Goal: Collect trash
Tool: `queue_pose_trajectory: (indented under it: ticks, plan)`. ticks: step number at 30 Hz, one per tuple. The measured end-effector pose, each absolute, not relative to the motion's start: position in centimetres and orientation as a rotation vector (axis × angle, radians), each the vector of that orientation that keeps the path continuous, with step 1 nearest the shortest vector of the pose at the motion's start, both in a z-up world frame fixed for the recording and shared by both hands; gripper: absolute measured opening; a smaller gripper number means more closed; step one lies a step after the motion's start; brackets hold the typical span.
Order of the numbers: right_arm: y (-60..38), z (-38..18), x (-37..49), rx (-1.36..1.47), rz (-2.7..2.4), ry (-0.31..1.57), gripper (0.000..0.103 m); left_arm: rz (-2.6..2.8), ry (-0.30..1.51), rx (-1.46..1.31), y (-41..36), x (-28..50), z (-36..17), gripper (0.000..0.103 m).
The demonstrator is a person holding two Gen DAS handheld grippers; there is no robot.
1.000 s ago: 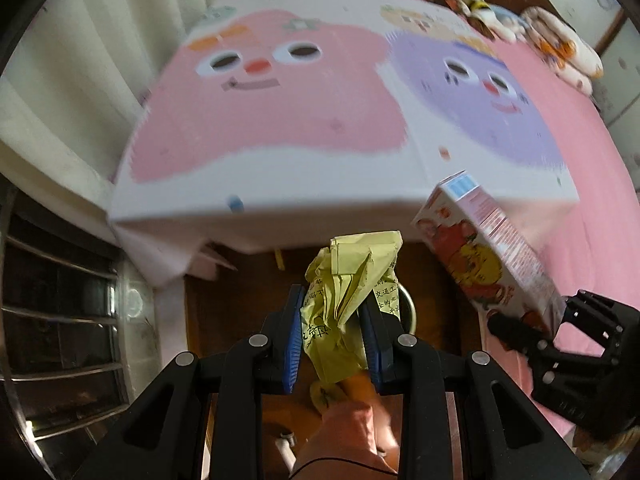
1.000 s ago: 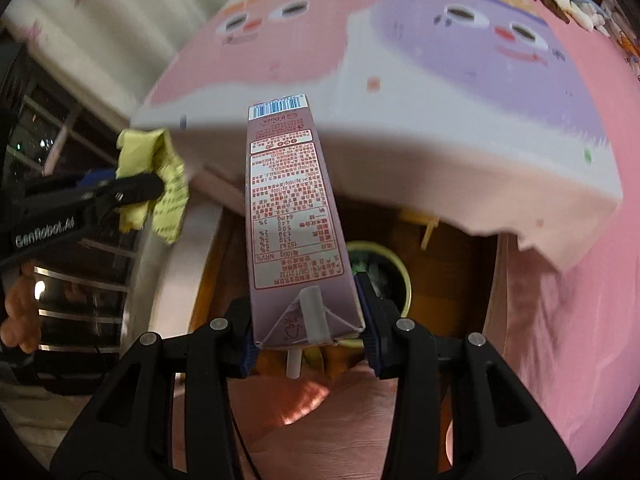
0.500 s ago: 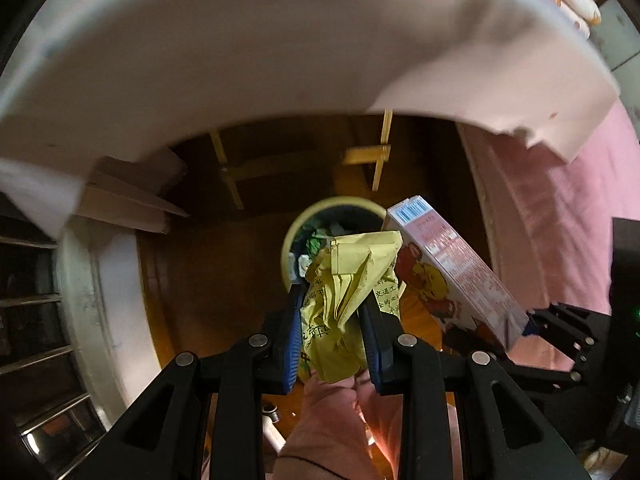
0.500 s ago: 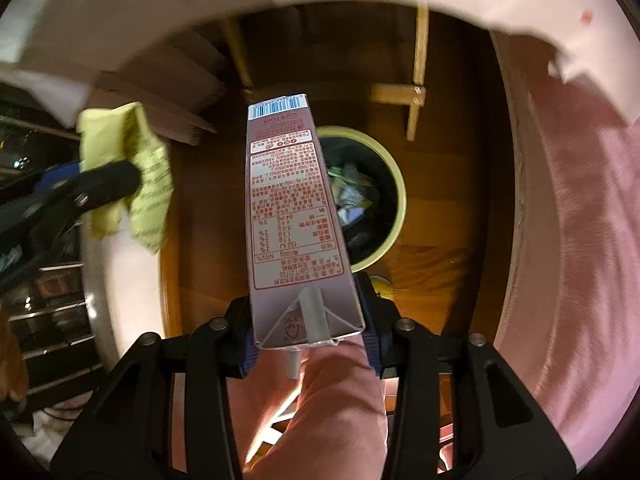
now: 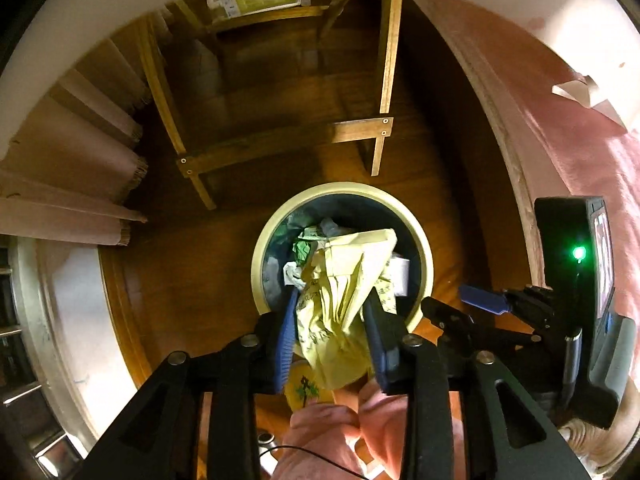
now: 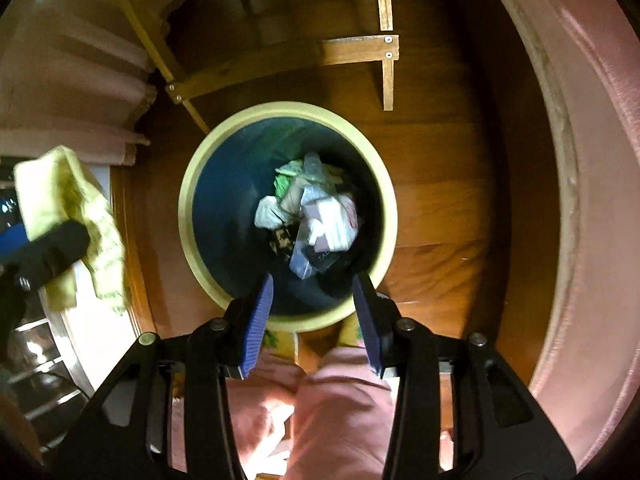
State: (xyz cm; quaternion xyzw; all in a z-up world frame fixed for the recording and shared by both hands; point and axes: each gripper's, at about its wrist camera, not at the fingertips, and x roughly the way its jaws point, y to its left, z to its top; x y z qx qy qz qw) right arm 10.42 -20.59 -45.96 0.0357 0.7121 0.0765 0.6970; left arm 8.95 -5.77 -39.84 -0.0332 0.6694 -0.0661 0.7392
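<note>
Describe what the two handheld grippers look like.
Both match. The left gripper and right gripper each have black angular plastic arms with silver screws and two fingers faced with ribbed blue pads. In the left wrist view, the right gripper's black body shows a green indicator light.

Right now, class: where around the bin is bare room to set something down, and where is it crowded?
Bare wooden floor lies between the round cream-rimmed bin and the pink bed skirt. Crowded: the trash pile inside the bin, the wooden table frame behind it, and the crumpled yellow paper in the left gripper above.
</note>
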Motion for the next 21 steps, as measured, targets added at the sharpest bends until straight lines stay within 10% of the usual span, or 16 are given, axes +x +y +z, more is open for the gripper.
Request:
queue_pose_trajectory:
  ticks: [8, 21]
  plan:
    - [-20.4, -44.9, 10.2, 0.116, 0.157, 1.521, 0.057, -0.139, 1.459, -0.108, -5.1, 9.9, -40.9, 0.086]
    - [-20.9, -35.5, 8.3, 0.158, 0.120, 1.431, 0.066, -0.062, 1.388, -0.168, -2.4, 8.5, -33.5, 0.087]
